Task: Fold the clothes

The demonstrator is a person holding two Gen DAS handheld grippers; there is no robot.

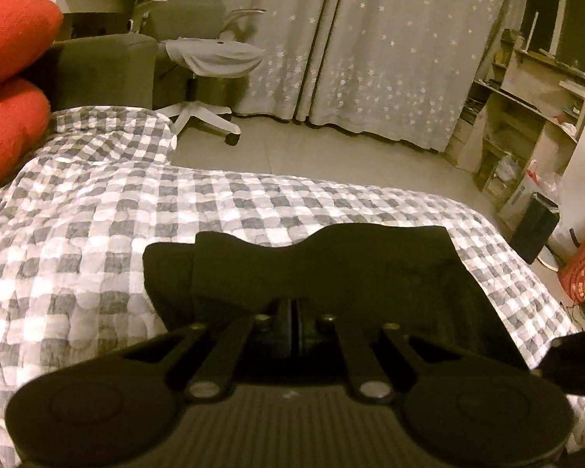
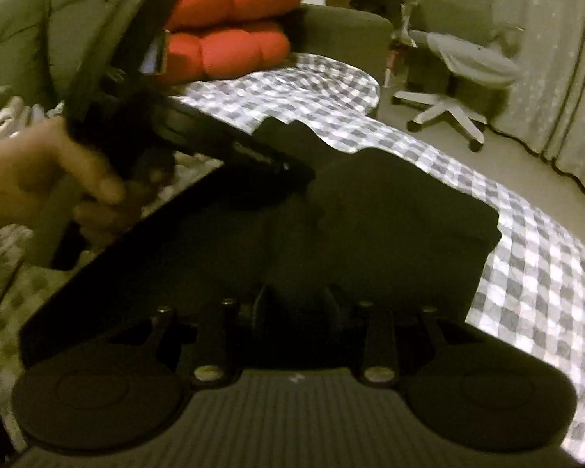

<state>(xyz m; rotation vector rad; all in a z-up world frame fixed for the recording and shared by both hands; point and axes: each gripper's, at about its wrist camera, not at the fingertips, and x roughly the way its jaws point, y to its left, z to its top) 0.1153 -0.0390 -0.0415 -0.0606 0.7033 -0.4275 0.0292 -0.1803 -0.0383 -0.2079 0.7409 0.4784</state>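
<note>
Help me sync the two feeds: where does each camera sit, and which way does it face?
Left wrist: on the left gripper, jaws shut, looking across the black garment on the checkered bedspread toward the curtains.
Right wrist: on the right gripper, jaws apart over that garment, facing the red cushions; the person's left hand shows.
Shared: garment, bedspread, cushions, white office chair.

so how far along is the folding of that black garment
Done: the black garment lies on the checked bedspread, folded over at least once. In hand: the left tongs are shut at its near edge; the right tongs stand open over it. Left: the final folds.
</note>
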